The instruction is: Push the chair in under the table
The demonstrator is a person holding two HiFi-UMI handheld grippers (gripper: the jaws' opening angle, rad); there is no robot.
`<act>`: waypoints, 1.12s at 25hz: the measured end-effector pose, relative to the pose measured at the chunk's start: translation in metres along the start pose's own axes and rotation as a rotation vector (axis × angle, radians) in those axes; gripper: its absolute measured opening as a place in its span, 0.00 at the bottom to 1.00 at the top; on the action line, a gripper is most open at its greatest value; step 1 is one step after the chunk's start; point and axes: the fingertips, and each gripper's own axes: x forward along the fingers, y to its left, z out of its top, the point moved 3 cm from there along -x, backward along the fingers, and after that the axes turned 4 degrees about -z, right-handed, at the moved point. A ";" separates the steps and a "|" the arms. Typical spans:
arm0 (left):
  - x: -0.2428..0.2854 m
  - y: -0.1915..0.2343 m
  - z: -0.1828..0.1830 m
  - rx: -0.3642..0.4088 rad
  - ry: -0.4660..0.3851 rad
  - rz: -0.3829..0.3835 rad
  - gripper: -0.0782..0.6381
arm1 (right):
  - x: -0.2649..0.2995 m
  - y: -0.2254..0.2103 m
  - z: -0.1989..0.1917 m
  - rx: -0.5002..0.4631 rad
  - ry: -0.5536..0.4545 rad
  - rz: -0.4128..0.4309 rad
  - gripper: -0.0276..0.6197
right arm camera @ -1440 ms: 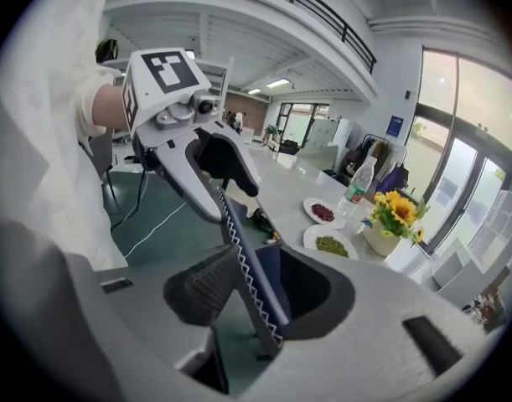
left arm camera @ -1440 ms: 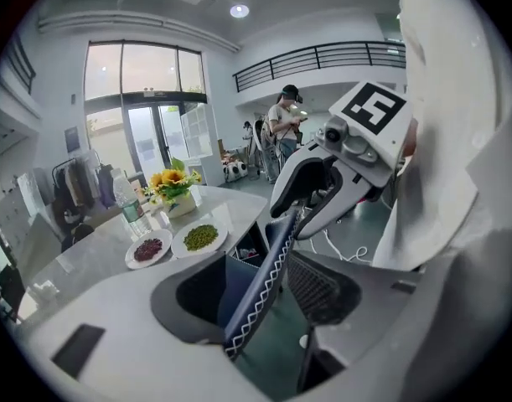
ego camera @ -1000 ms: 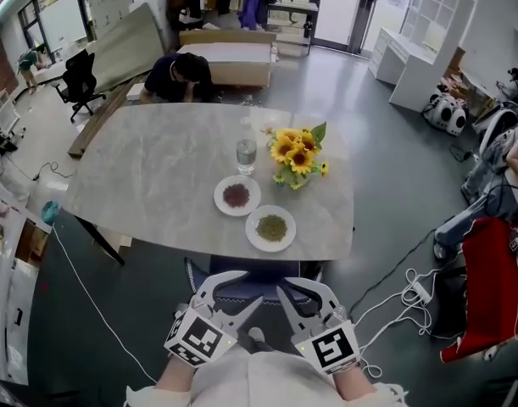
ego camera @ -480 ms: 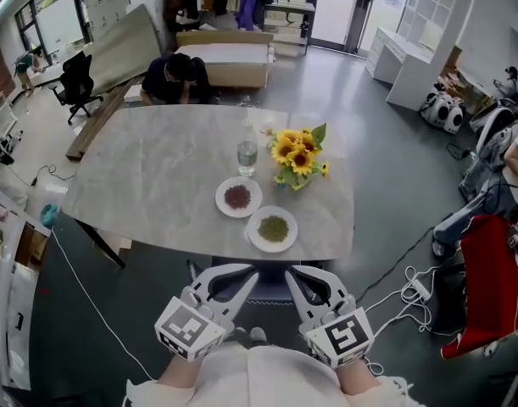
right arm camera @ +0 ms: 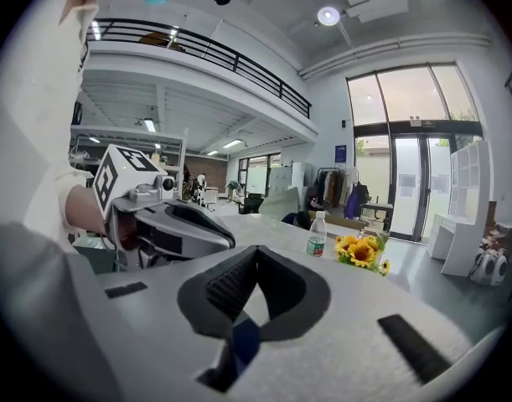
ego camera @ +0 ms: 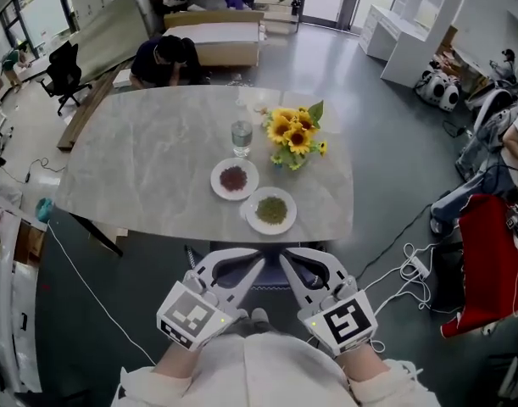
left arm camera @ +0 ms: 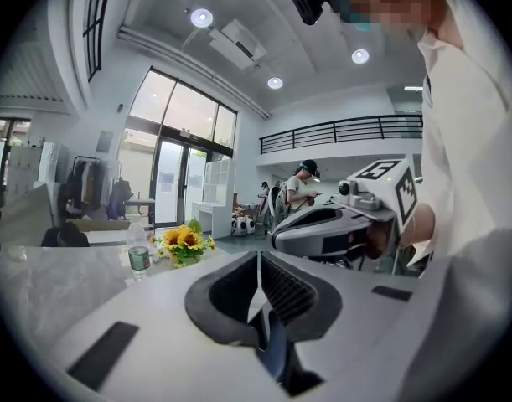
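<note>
**Both grippers closed at the chair, near edge of the tabletop**

The dark blue chair (ego camera: 260, 276) is seen at the near edge of the marble tabletop (ego camera: 148, 168). Its front part is tucked beneath that edge, and only a strip of it is left showing on the near side.

The left gripper (left arm camera: 257, 266) is held just off the near edge of the tabletop, over the left part of the chair. Its jaws have just been closing and are now met at the tips. No object is made out between the pads; only a sliver of blue chair is seen through the gap below them.

The right gripper (right arm camera: 254, 262) is held beside it, over the right part of the chair. Its jaws are fully together, with the same blue seen beneath and nothing clamped.

On the tabletop, towards its right half, a bunch of sunflowers (ego camera: 294, 136) and a water bottle (ego camera: 242, 136) are placed. Nearer the near edge, a plate of reddish-brown grains (ego camera: 234, 179) and a plate of green grains (ego camera: 271, 210) are set side by side.

A person in dark clothing (ego camera: 161, 58) is seen just beyond the far edge of the tabletop.
</note>
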 end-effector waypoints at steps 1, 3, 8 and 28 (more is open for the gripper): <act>0.002 -0.001 0.000 0.000 0.005 -0.007 0.14 | 0.000 -0.001 -0.001 0.002 0.007 0.002 0.05; 0.003 -0.001 0.002 -0.016 0.012 -0.015 0.14 | 0.001 -0.004 0.000 -0.006 0.017 0.011 0.05; 0.006 0.002 -0.001 -0.058 0.029 -0.018 0.14 | 0.002 -0.010 -0.001 -0.030 0.027 0.049 0.05; 0.015 0.004 -0.016 -0.083 0.043 -0.005 0.14 | 0.004 -0.026 -0.006 -0.111 0.082 0.035 0.05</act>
